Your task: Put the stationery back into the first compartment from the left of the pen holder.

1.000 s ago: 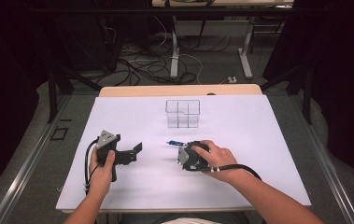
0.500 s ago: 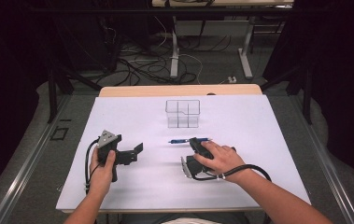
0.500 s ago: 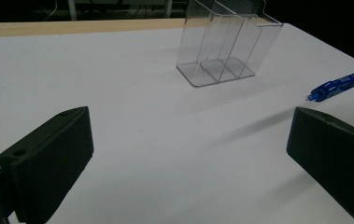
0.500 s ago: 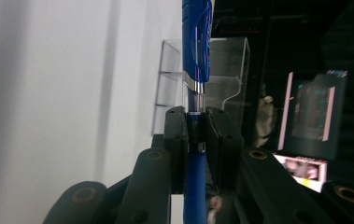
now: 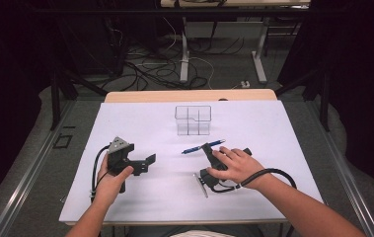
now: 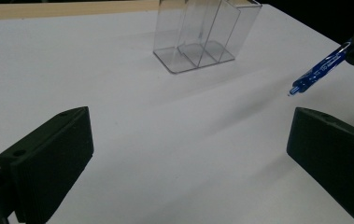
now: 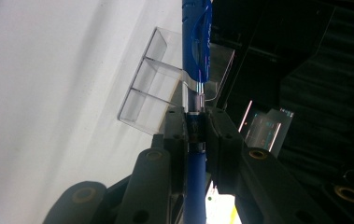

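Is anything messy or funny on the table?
Nothing is spilled or broken. The clear organizer stands upright and empty. The right tool grips a blue pen, and a second pen lies loose beside that hand.

Pen (image 5: pixel 203 146): blue, clear section near the grip. Organizer (image 5: pixel 193 120): clear, colourless. Table (image 5: pixel 140 123): white top, tan far edge. Left gripper (image 5: pixel 145 163) and right gripper (image 7: pixel 195 126): black.

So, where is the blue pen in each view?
High view: blue pen lies centre, left of the right hand-held gripper.
Left gripper view: upper right edge.
Right gripper view: top centre, clamped between the jaws.
Shared landmark: clear divided box.
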The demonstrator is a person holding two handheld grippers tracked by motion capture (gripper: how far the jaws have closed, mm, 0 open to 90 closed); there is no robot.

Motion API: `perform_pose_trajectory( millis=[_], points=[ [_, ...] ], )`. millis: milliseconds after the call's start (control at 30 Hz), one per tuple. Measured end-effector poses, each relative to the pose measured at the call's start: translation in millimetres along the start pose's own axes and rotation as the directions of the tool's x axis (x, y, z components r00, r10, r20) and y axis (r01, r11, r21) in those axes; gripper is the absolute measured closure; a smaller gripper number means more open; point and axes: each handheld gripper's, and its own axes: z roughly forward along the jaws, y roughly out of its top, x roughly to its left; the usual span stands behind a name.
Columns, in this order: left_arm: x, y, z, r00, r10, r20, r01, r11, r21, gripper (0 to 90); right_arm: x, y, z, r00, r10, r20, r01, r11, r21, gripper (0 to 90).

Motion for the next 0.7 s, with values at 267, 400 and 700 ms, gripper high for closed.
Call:
perform_pose_trajectory(
  millis=[267,400,700],
  points=[
    [-8.1,4.7,5.5,0.999,0.0,0.045,-0.002,0.9994,0.033,0.4,0.4,-0.5,0.8,0.9983,-0.058,0.009,0.059,0.998,-0.009,79.4],
    [-14.6,6.7,8.7,0.9959,0.07,0.057,-0.072,0.9965,0.042,0.5,2.0,-0.2,0.1,0.9971,-0.075,0.009,0.076,0.997,-0.016,79.4],
    [-28.4,10.4,14.3,0.9828,0.17,0.072,-0.176,0.9812,0.08,9.5,2.4,0.8,-0.5,0.9936,-0.111,0.021,0.112,0.993,-0.026,79.4]
  ],
)
